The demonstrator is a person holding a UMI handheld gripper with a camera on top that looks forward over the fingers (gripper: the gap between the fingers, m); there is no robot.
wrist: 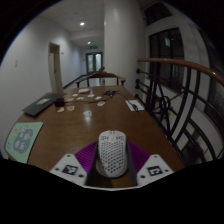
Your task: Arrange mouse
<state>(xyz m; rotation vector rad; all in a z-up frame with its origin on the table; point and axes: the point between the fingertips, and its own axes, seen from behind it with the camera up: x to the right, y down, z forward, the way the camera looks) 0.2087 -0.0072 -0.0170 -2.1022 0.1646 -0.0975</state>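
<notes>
A white mouse (112, 150) with a perforated honeycomb shell sits between my gripper's (112, 160) two fingers, its nose pointing away from me. The purple pads (87, 156) press against both of its sides, so the fingers are shut on it. It is held just above the brown wooden table (75, 125), near the table's front end. The underside of the mouse is hidden.
A green-and-white mat (22, 140) lies at the table's left edge. A dark flat object (40, 104) lies farther back on the left, with papers and small items (98, 94) at the far end. A curved railing (180, 100) runs along the right. A corridor lies beyond.
</notes>
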